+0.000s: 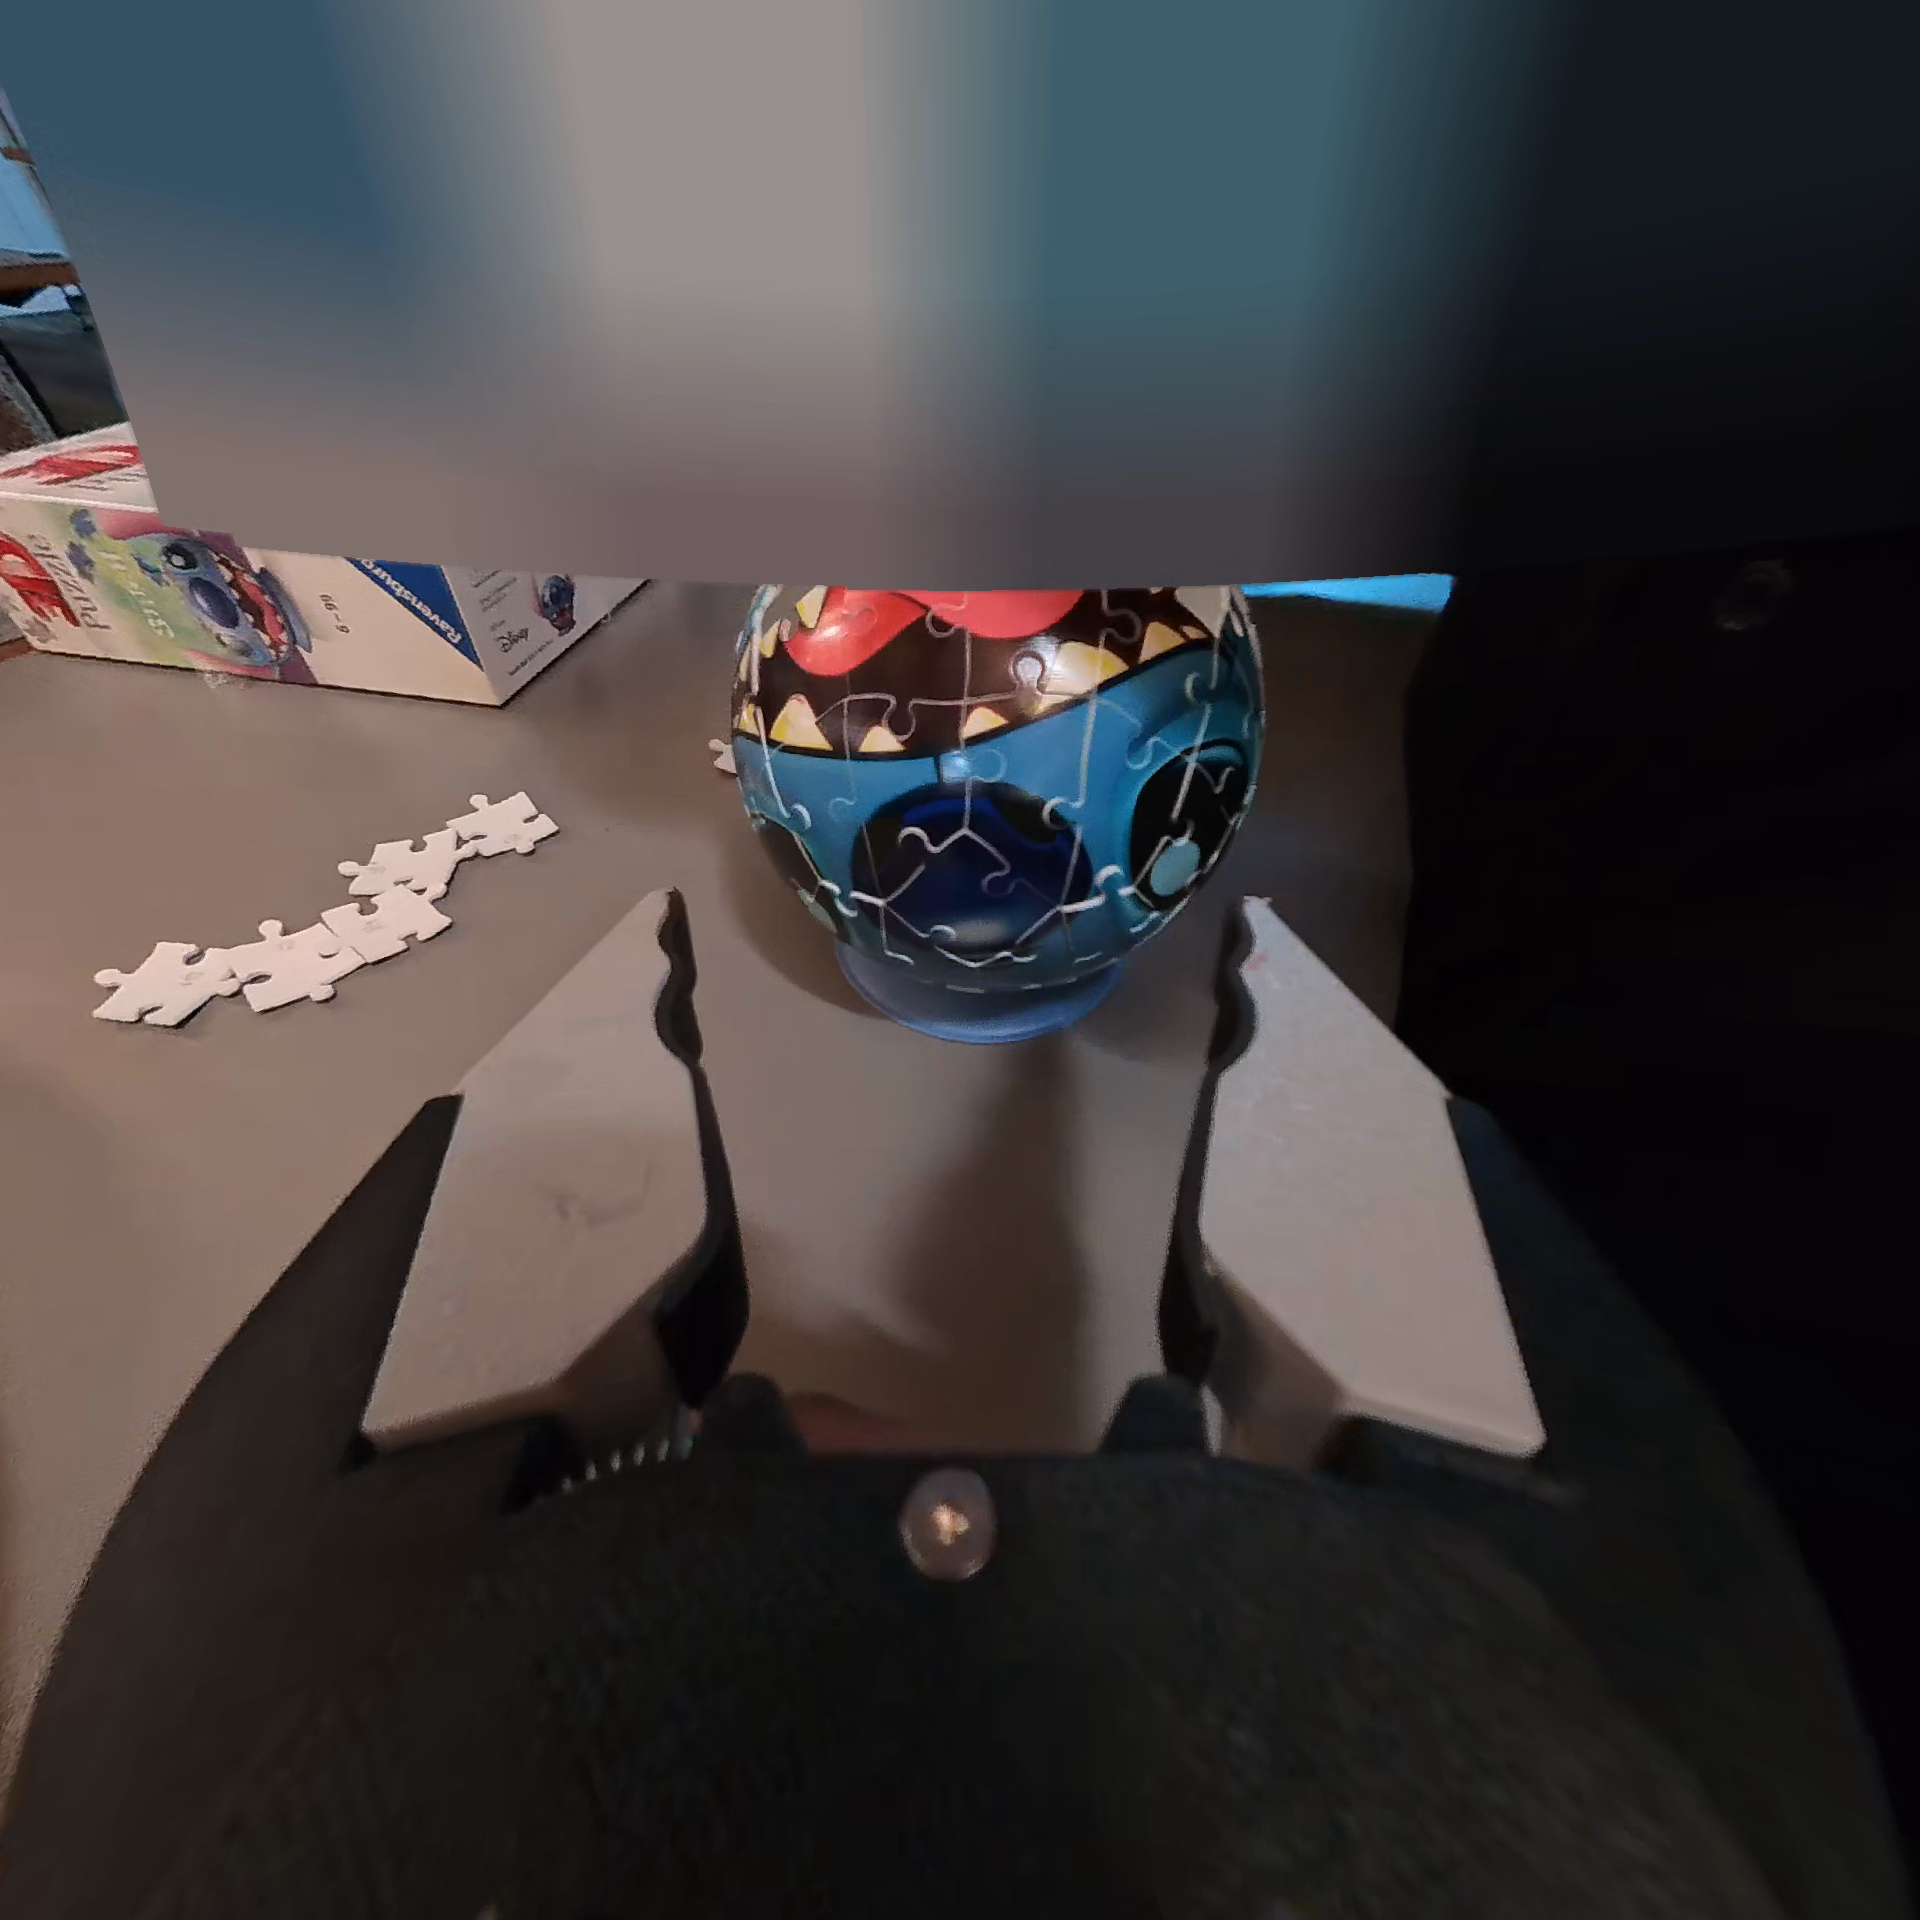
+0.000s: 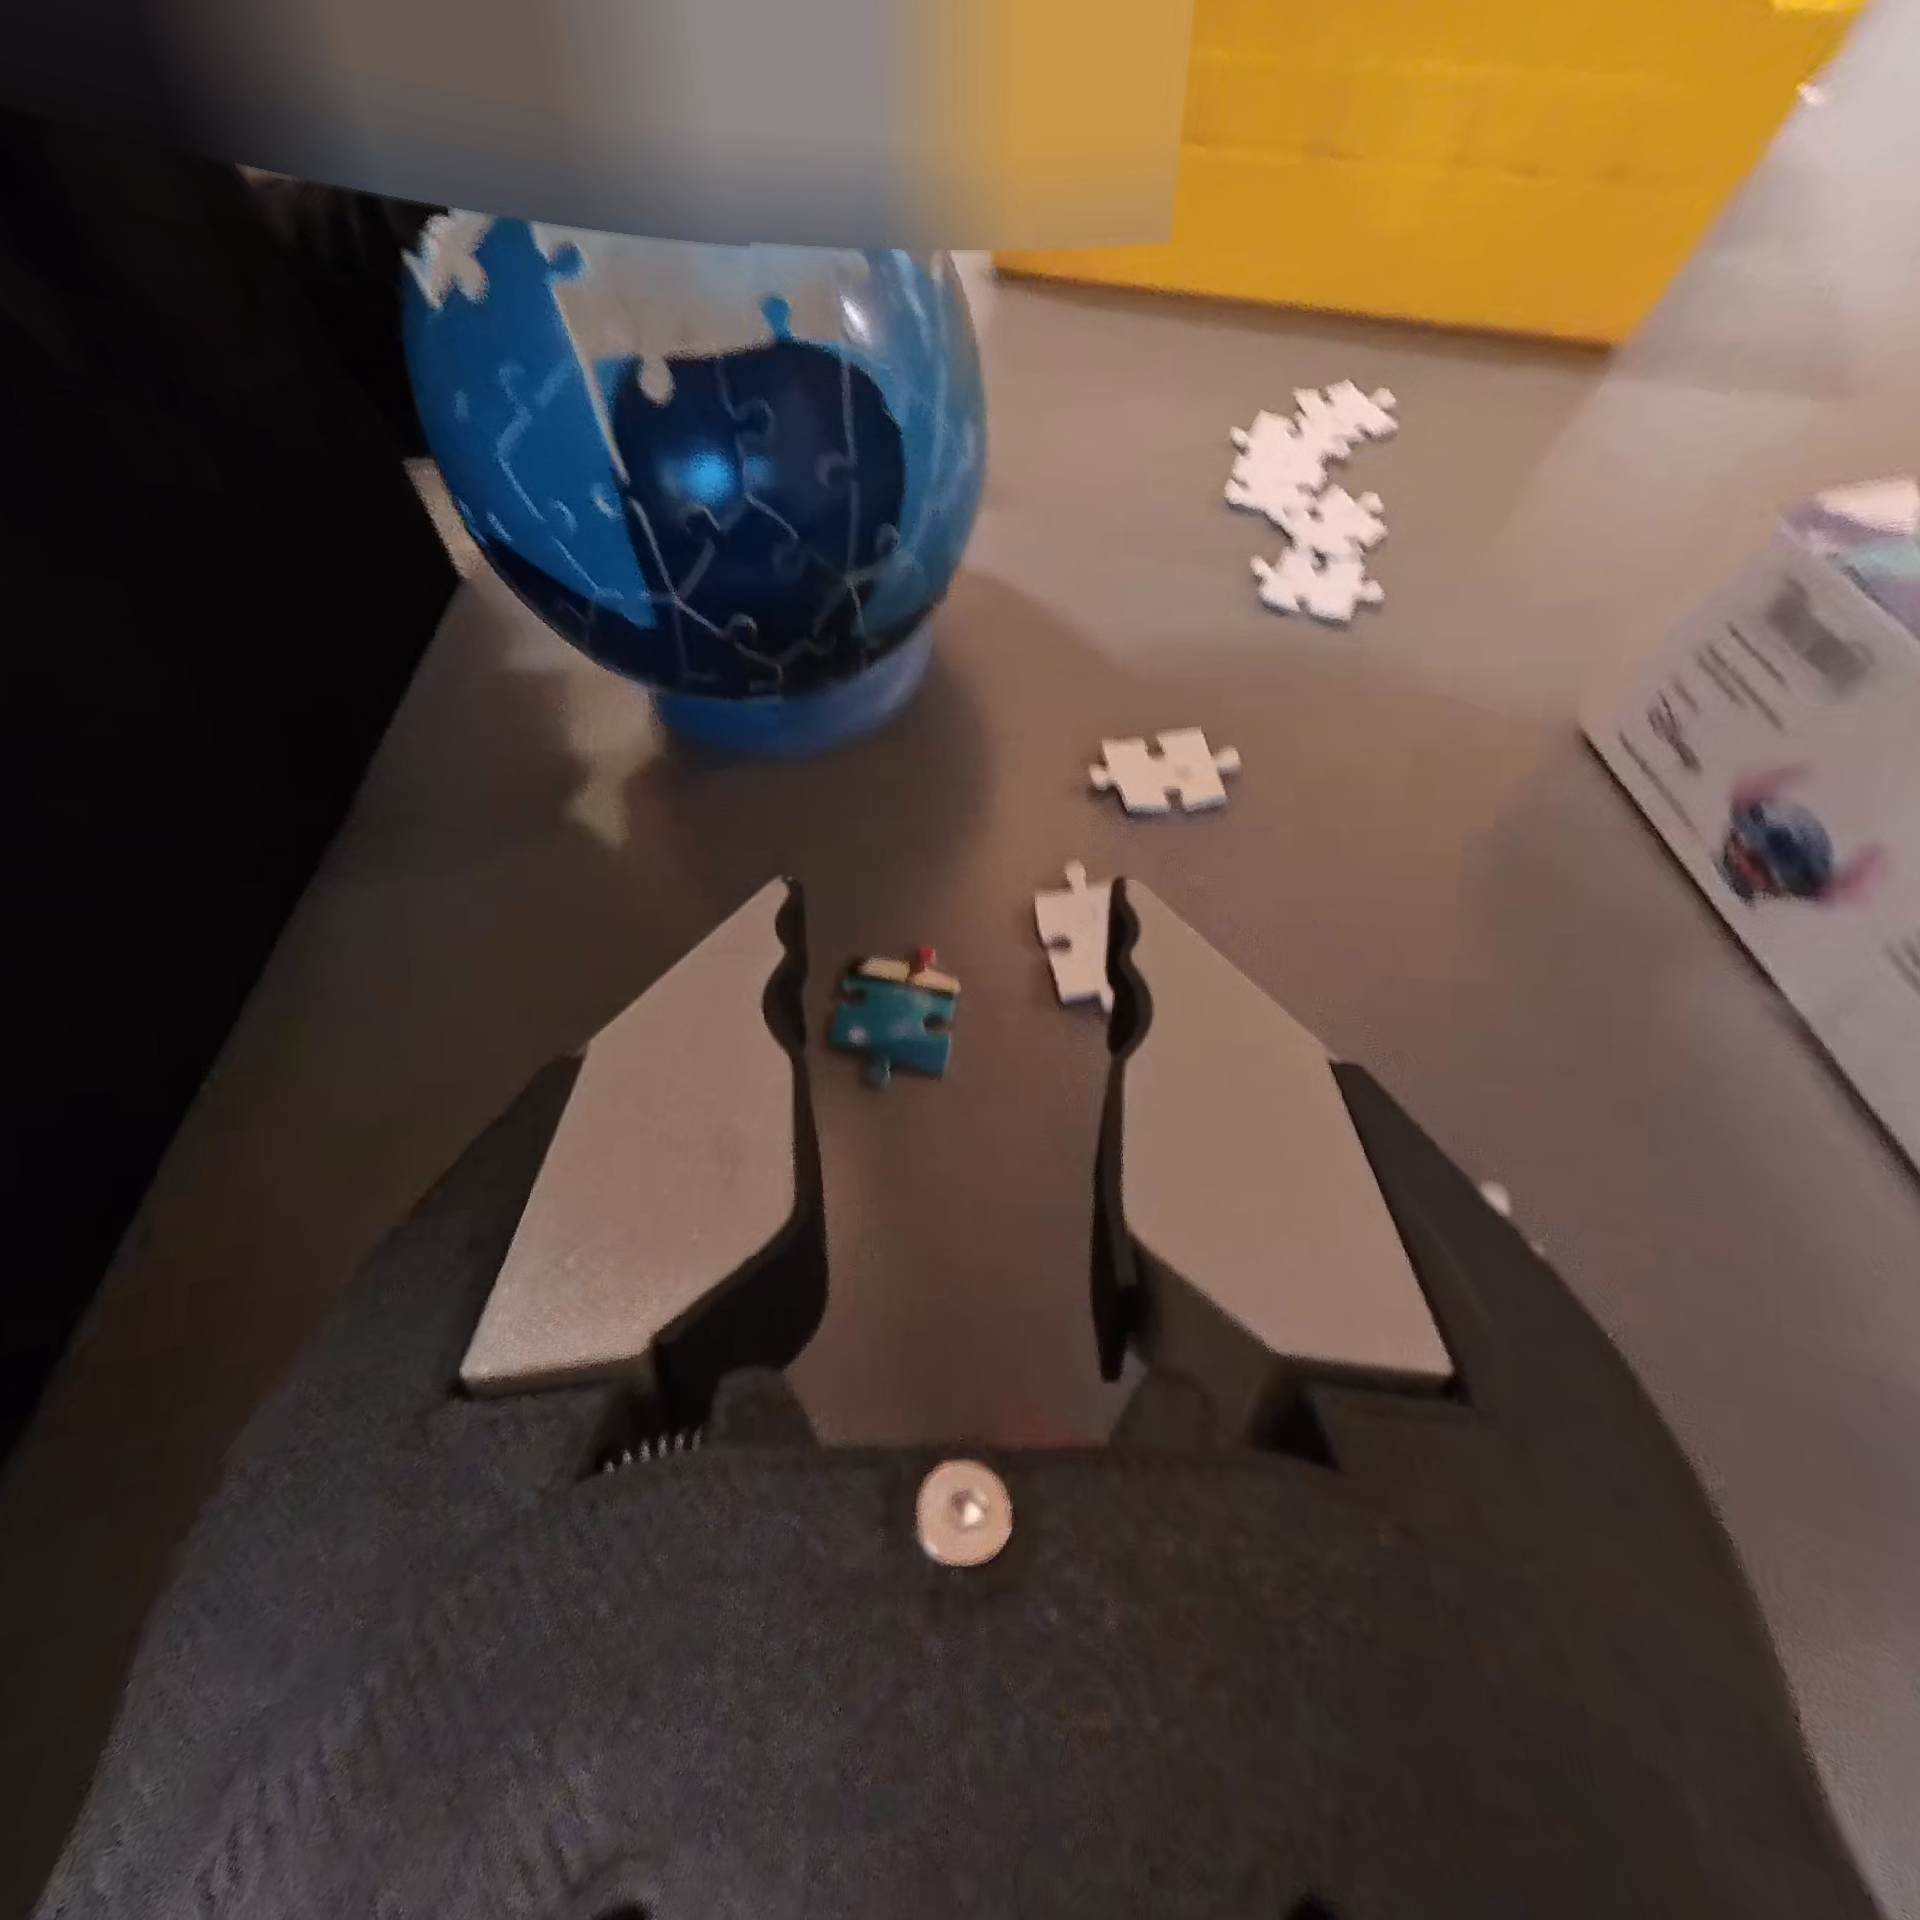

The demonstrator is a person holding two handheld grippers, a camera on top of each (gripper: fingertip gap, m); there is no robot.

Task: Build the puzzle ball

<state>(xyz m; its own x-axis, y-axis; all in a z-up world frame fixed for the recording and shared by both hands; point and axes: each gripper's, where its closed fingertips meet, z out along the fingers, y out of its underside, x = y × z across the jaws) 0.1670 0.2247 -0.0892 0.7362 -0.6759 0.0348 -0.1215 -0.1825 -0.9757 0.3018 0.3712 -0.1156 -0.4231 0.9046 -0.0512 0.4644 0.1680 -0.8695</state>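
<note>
The blue puzzle ball (image 1: 997, 790) stands on a blue ring stand (image 1: 982, 1003) on the grey table, with a red and black patterned band on top. My left gripper (image 1: 956, 914) is open and empty, just in front of the ball. In the right wrist view the ball (image 2: 696, 488) shows a gap in its shell. My right gripper (image 2: 951, 904) is open and empty above a teal face-up piece (image 2: 896, 1013) lying between its fingers. A white face-down piece (image 2: 1075, 951) lies by the right finger.
A joined row of white face-down pieces (image 1: 312, 925) lies left of the ball, and shows in the right wrist view (image 2: 1311, 488). A joined white pair (image 2: 1164, 771) lies nearer. The puzzle box (image 1: 312, 613) lies at the back left. A yellow bin (image 2: 1455, 156) stands behind. The grippers' ends are close to 20 cm from one another.
</note>
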